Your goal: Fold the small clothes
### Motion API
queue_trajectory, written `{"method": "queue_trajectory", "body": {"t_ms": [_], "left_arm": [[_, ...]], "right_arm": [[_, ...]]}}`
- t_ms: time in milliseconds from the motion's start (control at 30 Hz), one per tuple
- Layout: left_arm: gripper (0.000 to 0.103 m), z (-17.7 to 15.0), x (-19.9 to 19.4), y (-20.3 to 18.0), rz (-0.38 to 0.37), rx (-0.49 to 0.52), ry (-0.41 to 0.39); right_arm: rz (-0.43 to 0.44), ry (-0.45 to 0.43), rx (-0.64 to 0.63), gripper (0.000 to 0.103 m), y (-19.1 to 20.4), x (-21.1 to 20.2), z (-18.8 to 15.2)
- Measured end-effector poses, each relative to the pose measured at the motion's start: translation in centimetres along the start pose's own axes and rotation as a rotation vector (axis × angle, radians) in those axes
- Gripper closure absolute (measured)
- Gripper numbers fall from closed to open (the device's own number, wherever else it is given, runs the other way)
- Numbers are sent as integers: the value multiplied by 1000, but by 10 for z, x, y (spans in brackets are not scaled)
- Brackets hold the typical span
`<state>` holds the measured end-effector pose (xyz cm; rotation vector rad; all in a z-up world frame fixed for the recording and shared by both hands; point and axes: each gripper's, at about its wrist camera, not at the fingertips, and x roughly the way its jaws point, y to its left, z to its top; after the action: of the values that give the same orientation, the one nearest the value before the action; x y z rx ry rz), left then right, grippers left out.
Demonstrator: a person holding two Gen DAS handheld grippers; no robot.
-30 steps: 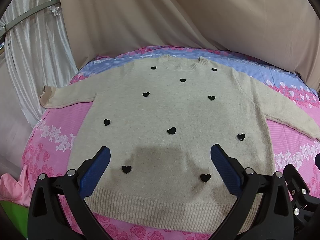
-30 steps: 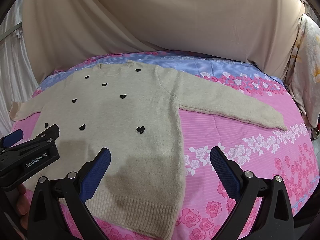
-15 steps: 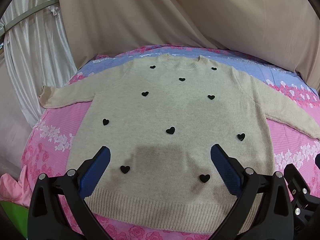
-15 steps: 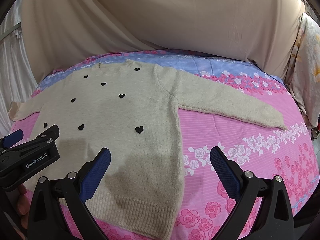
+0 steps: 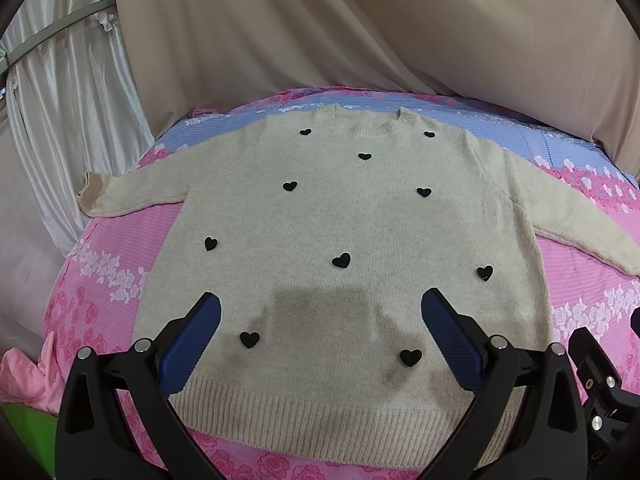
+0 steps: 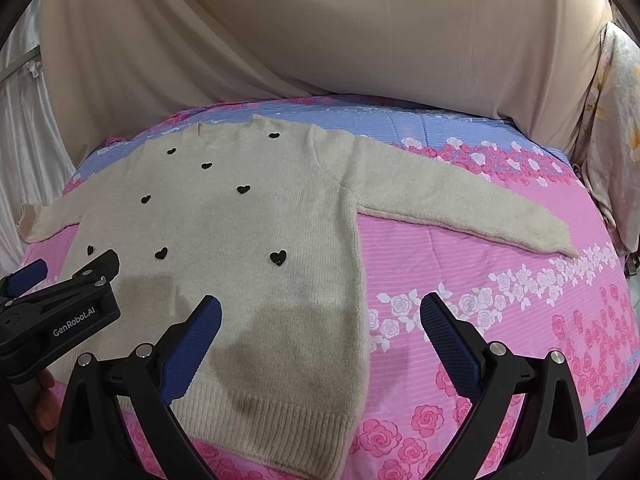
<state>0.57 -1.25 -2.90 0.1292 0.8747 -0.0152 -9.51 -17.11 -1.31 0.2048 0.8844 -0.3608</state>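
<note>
A cream knit sweater (image 5: 352,220) with small black hearts lies flat, front up, on a pink floral bedsheet (image 5: 104,276), both sleeves spread out sideways and the hem nearest me. It also shows in the right wrist view (image 6: 256,220), its right sleeve (image 6: 460,204) stretched across the sheet. My left gripper (image 5: 320,324) is open and empty, held above the sweater's lower middle. My right gripper (image 6: 320,328) is open and empty above the sweater's lower right edge. The left gripper's body (image 6: 60,312) shows at the left of the right wrist view.
A beige drape (image 5: 400,28) hangs behind the bed. White satin curtains (image 5: 68,92) hang at the left. A pink cloth (image 5: 24,376) lies at the bed's near left. A floral fabric (image 6: 616,128) hangs at the far right.
Both grippers have drifted slightly back and up; the sweater sits a little higher in both views. Nothing was taken hold of.
</note>
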Motion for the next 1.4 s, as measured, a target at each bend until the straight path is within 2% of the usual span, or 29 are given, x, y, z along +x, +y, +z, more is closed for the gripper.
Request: {"method": "queue_trajectory", "body": {"t_ms": [233,367,500,633,700,767,800,867,933,967,1167,1200,1233,1267,1400], "left_arm": [[5,-1,2,0,-2,3,6],[5,0,6,-5,-13,7,21],[5,4,4,-14,-54,7,25],[5,8,-3,-31,-87,18,13],[5,10,-5,-37,-85,21,6],[5,14,-7,-43,-73,23,-3],[5,15,-7,-45,-67,24,-7],[5,19,-8,-51,-52,27,-13],[5,24,-7,-56,-32,34,-14],[5,25,-6,-58,-24,36,-14],[5,32,-1,-61,11,29,1],[5,33,1,-61,14,30,6],[5,33,3,-62,15,32,10],[5,34,4,-62,16,33,13],[5,38,10,-63,1,41,15]], "right_arm": [[4,15,7,5,-3,4,2],[37,75,73,5,-23,21,3],[24,107,260,7,-87,43,6],[-8,64,524,10,-193,63,6],[-44,70,635,16,-244,76,5],[-83,76,719,30,-294,91,4],[-94,75,733,34,-309,97,5],[-132,96,736,51,-340,115,8],[-142,118,762,57,-364,132,10],[-153,117,781,57,-373,138,10],[-158,66,792,57,-388,161,30],[-154,60,793,60,-388,163,32],[-132,55,800,80,-390,166,35],[-97,48,822,88,-393,168,36],[-53,-63,848,91,-393,146,54]]}}
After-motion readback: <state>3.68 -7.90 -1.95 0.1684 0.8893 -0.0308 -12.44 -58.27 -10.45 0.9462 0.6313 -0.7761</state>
